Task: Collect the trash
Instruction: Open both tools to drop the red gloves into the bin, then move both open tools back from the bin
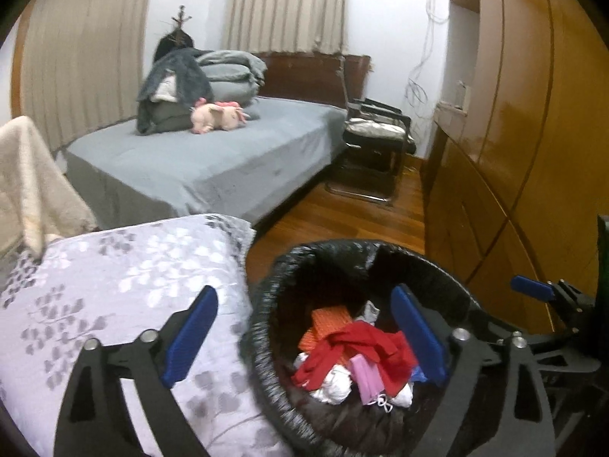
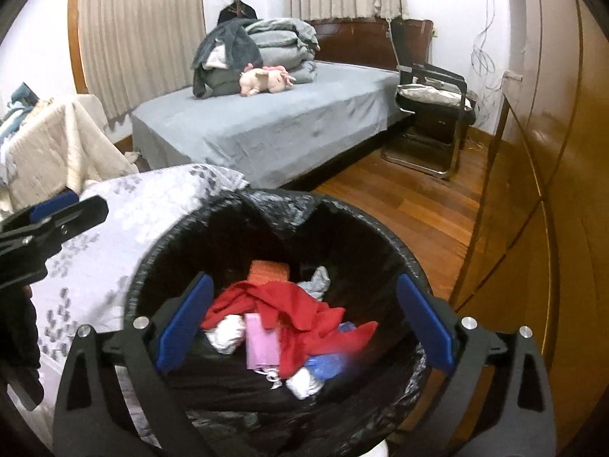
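Observation:
A round bin with a black liner stands on the floor beside a floral quilt. Inside lie a red crumpled sheet, an orange pack, a pink piece, white wads and a blue wrapper. My left gripper is open and straddles the bin's left rim, one finger over the quilt and one over the trash. My right gripper hangs open above the bin's mouth. Neither holds anything.
The floral quilt lies left of the bin. Beyond it are a grey bed with folded bedding and a pink plush toy, a black chair, and a wooden wardrobe along the right. Wooden floor runs between them.

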Motion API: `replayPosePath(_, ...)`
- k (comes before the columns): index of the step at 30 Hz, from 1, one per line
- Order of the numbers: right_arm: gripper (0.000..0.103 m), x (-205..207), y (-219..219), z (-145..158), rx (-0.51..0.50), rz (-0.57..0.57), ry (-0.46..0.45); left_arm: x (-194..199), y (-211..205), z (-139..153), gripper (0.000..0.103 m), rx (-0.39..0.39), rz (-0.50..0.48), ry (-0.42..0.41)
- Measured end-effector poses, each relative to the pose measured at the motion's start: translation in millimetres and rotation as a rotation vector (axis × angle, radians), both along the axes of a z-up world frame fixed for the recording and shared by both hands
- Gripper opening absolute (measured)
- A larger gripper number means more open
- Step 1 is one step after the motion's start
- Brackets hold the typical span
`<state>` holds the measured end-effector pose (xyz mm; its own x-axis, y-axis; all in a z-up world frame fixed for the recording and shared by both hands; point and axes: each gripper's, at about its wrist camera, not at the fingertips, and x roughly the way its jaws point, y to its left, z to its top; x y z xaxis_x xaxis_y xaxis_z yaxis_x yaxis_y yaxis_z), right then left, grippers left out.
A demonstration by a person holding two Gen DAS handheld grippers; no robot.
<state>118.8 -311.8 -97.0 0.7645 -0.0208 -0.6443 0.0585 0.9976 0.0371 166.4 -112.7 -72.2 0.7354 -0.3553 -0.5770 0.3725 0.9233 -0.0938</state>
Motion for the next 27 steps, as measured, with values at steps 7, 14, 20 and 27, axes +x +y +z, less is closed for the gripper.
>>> replayPosePath(7,0.097,-23.8,32.1,41.3,0.01,0.072,-0.075,-30.1,32.5,22.8,0.097,0.019,0.059,-0.028)
replayPosePath(14,0.098,-39.8,54.5,71.0,0.027,0.098,-0.105,-60.6,57.9,41.3,0.097,0.018,0.115,-0.05)
replayPosePath(20,0.098,-51.5,66.2,86.6,0.015,0.098,-0.121,-83.1,70.8,52.3,0.097,0.01,0.146,-0.071)
replayPosePath(27,0.098,-66.2,77.5,100.4,-0.003,0.107,-0.145,-105.1,83.2,67.2,0.097,-0.009,0.177,-0.112)
